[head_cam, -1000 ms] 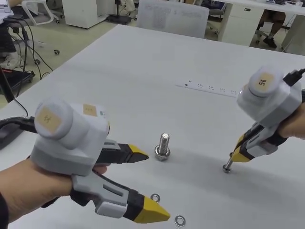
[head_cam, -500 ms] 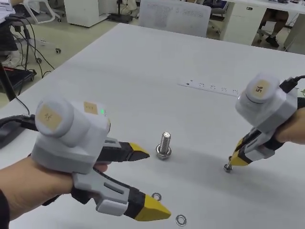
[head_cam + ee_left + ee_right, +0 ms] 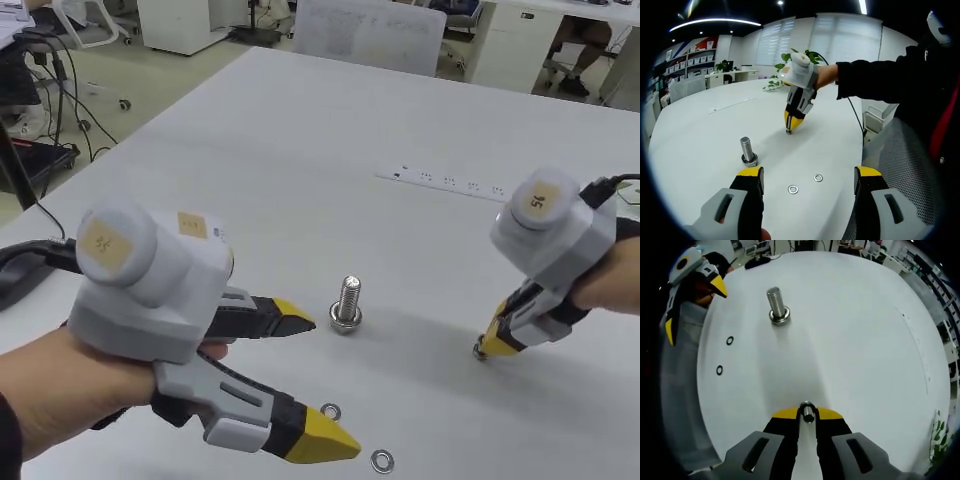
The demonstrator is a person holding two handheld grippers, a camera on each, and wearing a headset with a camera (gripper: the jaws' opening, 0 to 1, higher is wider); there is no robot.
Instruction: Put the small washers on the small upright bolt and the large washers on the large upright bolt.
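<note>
Lower left: left gripper [image 3: 320, 385], jaws spread wide, beside two loose washers [image 3: 330, 411] at bottom centre. Centre: large bolt [image 3: 346, 305], upright on the white table [image 3: 300, 150]. Right: right gripper [image 3: 492, 345], tips pinching the small bolt [image 3: 806, 412].

White workbench [image 3: 300, 150], power strip [image 3: 450, 185] lying on it, grey chair [image 3: 370, 35] beyond, black cables [image 3: 62, 75] at left

I am looking at an open office or lab: rolling chairs [image 3: 370, 35] and white cabinets [image 3: 185, 20] are standing beside a long white table [image 3: 300, 150], and cables [image 3: 50, 62] are lying on the floor [image 3: 150, 80].
</note>
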